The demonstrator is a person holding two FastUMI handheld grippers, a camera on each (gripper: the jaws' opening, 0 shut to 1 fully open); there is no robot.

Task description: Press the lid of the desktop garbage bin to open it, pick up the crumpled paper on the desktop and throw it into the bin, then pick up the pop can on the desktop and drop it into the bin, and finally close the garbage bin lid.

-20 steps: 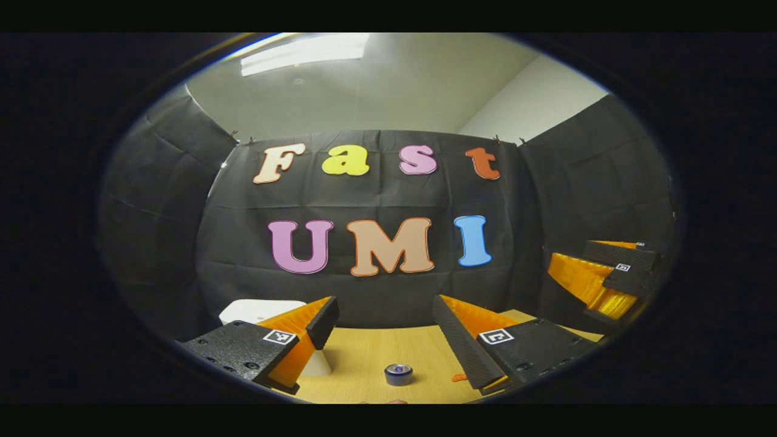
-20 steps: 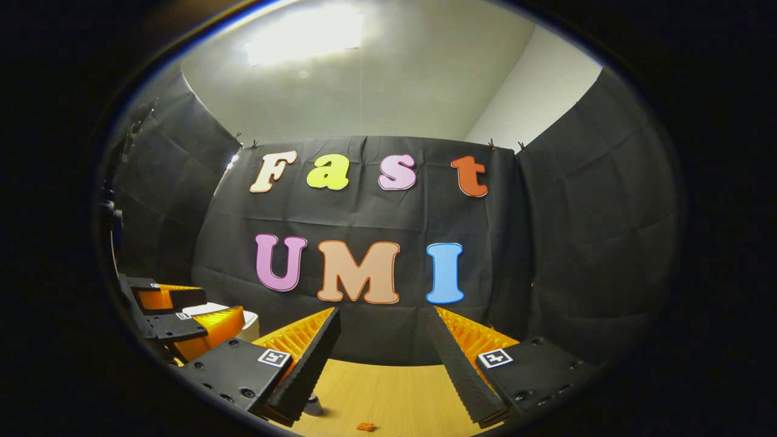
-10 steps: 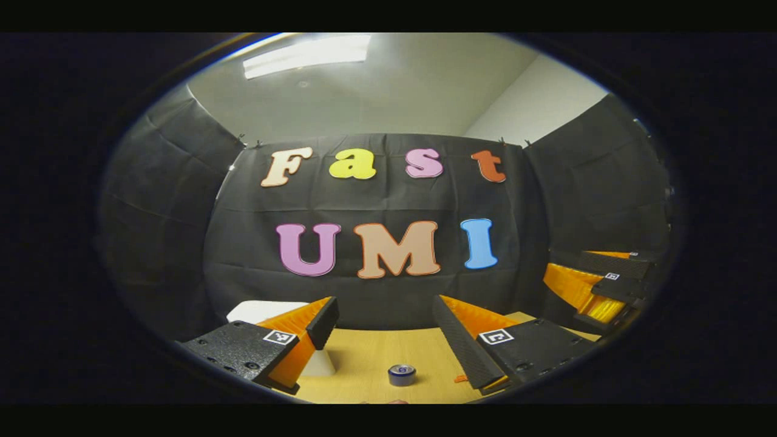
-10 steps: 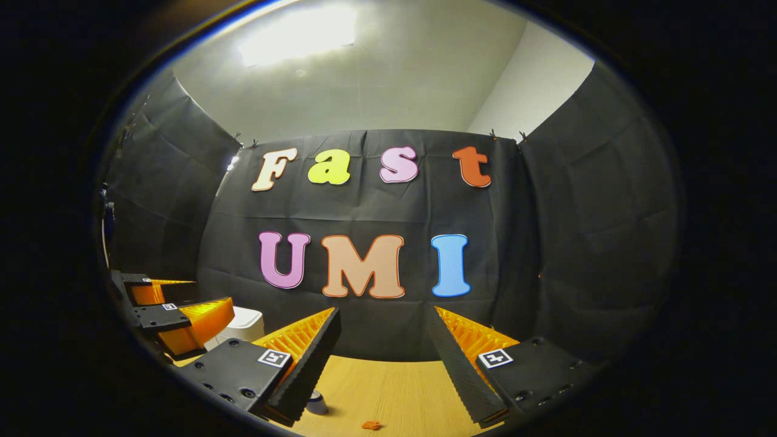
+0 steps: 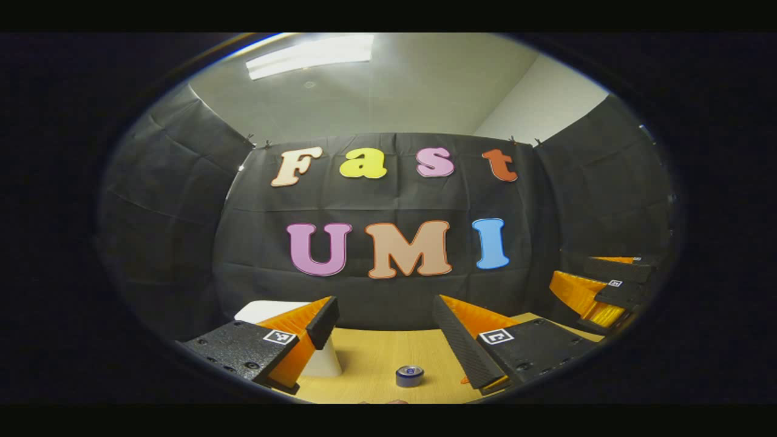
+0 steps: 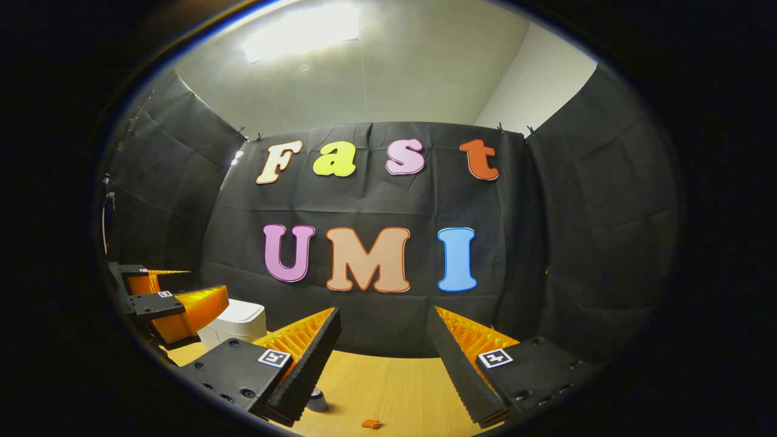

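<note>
— Bin (image 6: 238, 321) first, then: white, lid down as far as I can see, standing on the wooden desk (image 5: 370, 358) off to the left side.

— So nothing's begun?

— That's my reading. Lid not pressed, nothing lifted. In the left gripper view the left gripper (image 5: 384, 325) hangs above the desk with its jaws spread wide and nothing between them; the bin sits just behind its left finger.

— And the other one?

— Right gripper (image 6: 382, 340) is the same, fingers parted, empty, held above the desk. Each one turns up at the edge of the other's view.

— Where's the can?

— Pop can (image 5: 410, 376) stands upright on the desk, in front of the left gripper, between its fingers' lines but well below them. It peeks out beside the right gripper's left finger too.

— The paper?

— Can't make out the crumpled paper with any certainty. There's a small orange scrap (image 6: 369, 423) on the wood, that's all. So: lid, paper, can, closing, all still to do, I'd say.
</note>
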